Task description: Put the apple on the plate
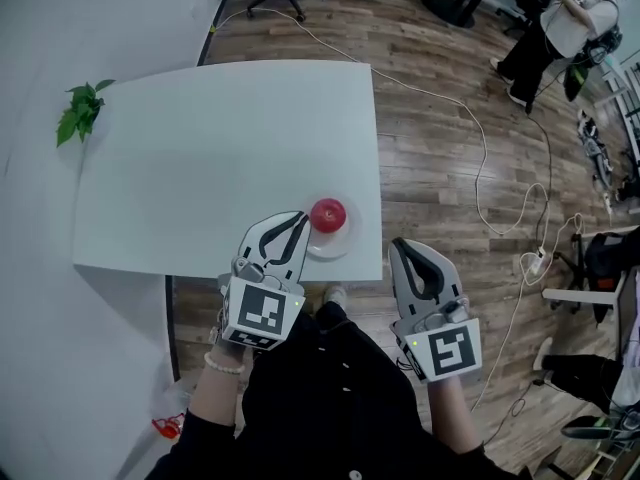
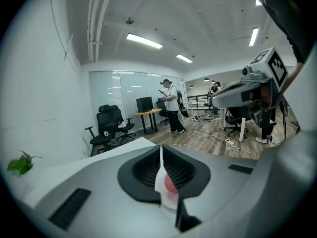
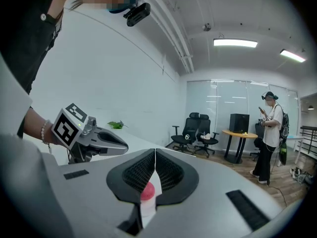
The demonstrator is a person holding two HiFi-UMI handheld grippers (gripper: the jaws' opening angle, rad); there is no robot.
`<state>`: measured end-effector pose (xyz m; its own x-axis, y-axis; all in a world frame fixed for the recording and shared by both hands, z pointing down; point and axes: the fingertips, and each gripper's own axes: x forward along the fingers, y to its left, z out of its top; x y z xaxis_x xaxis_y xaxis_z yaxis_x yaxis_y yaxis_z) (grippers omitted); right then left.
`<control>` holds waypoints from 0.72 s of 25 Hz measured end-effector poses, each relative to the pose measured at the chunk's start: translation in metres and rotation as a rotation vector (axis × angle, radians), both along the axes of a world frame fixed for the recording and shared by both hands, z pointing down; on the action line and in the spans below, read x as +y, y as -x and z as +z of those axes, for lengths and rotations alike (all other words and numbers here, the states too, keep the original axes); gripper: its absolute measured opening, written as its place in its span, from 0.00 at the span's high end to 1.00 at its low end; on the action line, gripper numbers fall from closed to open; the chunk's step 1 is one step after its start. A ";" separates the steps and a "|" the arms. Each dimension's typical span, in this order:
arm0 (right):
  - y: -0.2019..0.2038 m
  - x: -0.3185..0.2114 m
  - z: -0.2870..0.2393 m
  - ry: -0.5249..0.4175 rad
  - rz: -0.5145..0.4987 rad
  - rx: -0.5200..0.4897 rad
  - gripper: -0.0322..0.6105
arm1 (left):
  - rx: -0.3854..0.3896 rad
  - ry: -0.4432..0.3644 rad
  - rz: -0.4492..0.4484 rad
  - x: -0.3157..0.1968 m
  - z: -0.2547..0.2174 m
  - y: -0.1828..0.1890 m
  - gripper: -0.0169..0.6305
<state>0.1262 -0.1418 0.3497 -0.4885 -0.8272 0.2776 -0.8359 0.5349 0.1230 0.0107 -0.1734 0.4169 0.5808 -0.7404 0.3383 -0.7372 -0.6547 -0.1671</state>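
A red apple sits on a small white plate at the front right corner of the white table. My left gripper hovers just left of the apple, jaws shut with nothing between them. In the left gripper view the apple shows through the slit below the closed tips. My right gripper is shut and empty, off the table's right edge over the floor. Its view shows the apple beyond its closed jaws, and the left gripper at the left.
A green leafy sprig lies at the table's far left corner. White cables trail over the wooden floor to the right. A person stands at the far right near a yellow desk. Black office chairs stand against the glass wall.
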 end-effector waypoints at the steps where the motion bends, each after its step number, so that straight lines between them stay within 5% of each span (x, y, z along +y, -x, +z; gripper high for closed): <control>1: 0.000 0.000 -0.003 -0.008 0.000 -0.004 0.89 | -0.007 -0.012 -0.003 0.003 -0.007 0.001 0.93; 7: 0.005 0.000 -0.020 -0.060 -0.042 -0.015 0.89 | -0.031 -0.103 -0.058 0.009 -0.060 0.015 0.93; 18: 0.012 0.004 -0.038 -0.100 -0.082 -0.017 0.89 | 0.004 -0.098 -0.145 0.030 -0.097 0.033 0.94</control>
<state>0.1141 -0.1377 0.3119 -0.5595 -0.8075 0.1865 -0.7925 0.5872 0.1650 -0.0221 -0.1436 0.3197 0.4668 -0.8457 0.2587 -0.8233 -0.5224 -0.2219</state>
